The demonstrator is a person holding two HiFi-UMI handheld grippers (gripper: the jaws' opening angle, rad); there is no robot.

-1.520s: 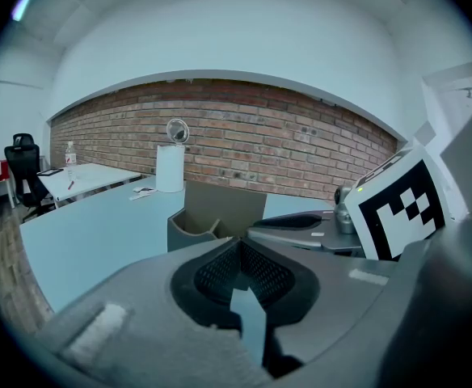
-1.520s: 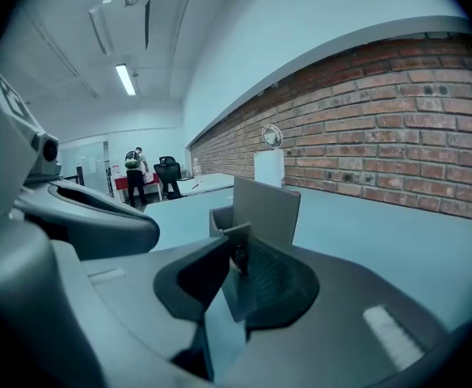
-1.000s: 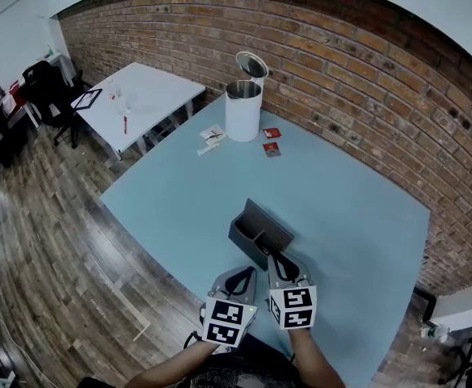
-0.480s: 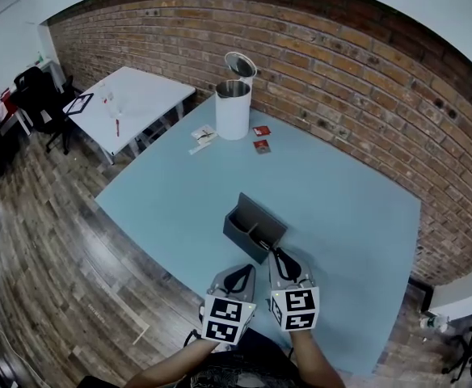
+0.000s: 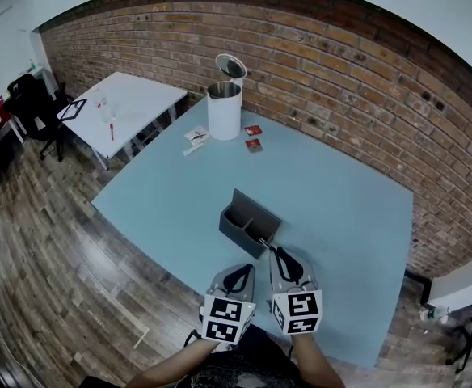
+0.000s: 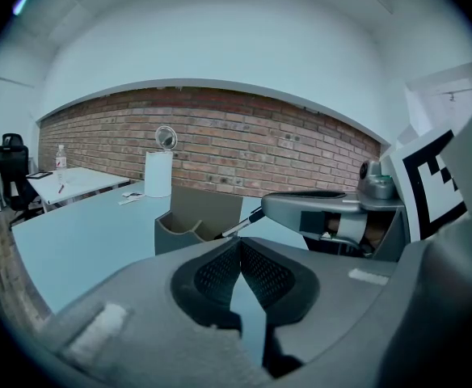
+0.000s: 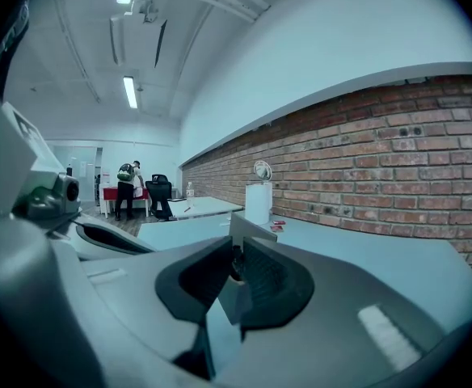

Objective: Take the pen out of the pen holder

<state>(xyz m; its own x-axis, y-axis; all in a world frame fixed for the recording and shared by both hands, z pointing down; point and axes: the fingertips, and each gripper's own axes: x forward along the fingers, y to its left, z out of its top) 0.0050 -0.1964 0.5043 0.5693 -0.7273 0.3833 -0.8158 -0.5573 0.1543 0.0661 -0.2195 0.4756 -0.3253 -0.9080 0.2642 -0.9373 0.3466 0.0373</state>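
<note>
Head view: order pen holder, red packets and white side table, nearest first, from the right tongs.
1. pen holder, just ahead of the right tongs
2. red packets, farther ahead, slightly left
3. white side table, far left

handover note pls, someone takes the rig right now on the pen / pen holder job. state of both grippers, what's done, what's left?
Left gripper: shut, empty, beside the right one near the table's front edge.
Right gripper: shut on the pen, at the near right corner of the pen holder.
Pen holder: upright on the table, just ahead of both grippers.
Done: pen grasped.
Left: the pen slants from the fingers toward the holder's opening and its lower end does not look out yet; lift it clear.
</note>
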